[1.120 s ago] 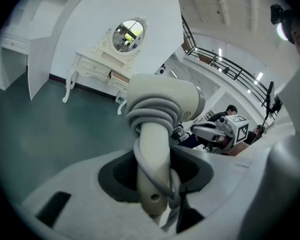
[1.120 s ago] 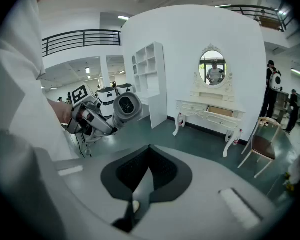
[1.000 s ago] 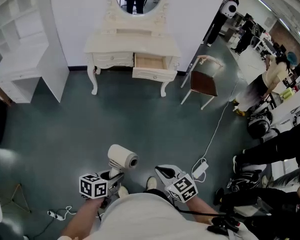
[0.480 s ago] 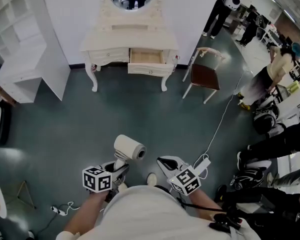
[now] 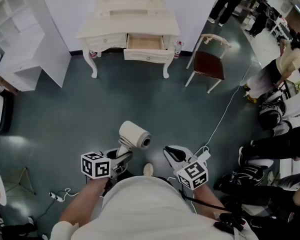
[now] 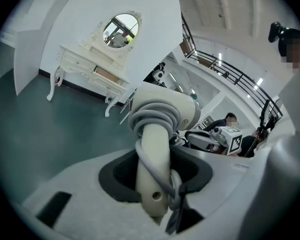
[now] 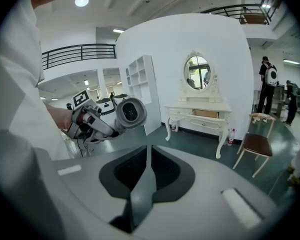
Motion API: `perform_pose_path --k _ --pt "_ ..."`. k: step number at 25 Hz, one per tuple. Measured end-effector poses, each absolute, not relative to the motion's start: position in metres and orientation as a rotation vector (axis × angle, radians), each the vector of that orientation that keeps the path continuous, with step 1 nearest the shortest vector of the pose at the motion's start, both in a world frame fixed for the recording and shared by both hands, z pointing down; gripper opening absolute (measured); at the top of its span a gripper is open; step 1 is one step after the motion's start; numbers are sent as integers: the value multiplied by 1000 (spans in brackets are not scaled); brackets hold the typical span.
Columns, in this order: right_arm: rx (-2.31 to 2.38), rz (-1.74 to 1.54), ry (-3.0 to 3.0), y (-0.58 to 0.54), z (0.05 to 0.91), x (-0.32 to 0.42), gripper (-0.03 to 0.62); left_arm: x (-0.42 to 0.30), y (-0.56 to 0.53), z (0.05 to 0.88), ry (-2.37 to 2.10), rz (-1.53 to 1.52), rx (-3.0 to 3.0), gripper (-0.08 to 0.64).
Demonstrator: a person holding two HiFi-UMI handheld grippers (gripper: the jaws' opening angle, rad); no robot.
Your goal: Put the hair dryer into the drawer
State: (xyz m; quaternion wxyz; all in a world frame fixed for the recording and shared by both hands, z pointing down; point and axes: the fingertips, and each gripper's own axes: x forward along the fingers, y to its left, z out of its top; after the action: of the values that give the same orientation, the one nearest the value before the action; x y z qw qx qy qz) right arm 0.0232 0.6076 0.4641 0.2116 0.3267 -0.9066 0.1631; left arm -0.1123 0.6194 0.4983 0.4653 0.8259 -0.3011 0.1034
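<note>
Hair dryer in left gripper, drawer well apart
Head view: it hangs over floor (drawer open). Left gripper view: 2 jaws pinch its cord-wrapped handle. Right gripper view: right gripper pressed together, empty.

A brown-seated chair stands on the dark green floor, a white cable lying just beside it; white shelves stand far left.
</note>
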Motion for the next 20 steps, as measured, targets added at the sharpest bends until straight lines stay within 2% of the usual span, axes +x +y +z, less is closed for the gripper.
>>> perform_pose_path --k 9,12,20 --pt "912 524 -2466 574 495 54 38 -79 577 503 -742 251 1996 163" --pt "925 528 -2453 547 497 54 17 -79 551 501 -725 239 1999 163" --pt "974 528 -2414 443 486 39 1 -91 434 494 -655 175 2034 163"
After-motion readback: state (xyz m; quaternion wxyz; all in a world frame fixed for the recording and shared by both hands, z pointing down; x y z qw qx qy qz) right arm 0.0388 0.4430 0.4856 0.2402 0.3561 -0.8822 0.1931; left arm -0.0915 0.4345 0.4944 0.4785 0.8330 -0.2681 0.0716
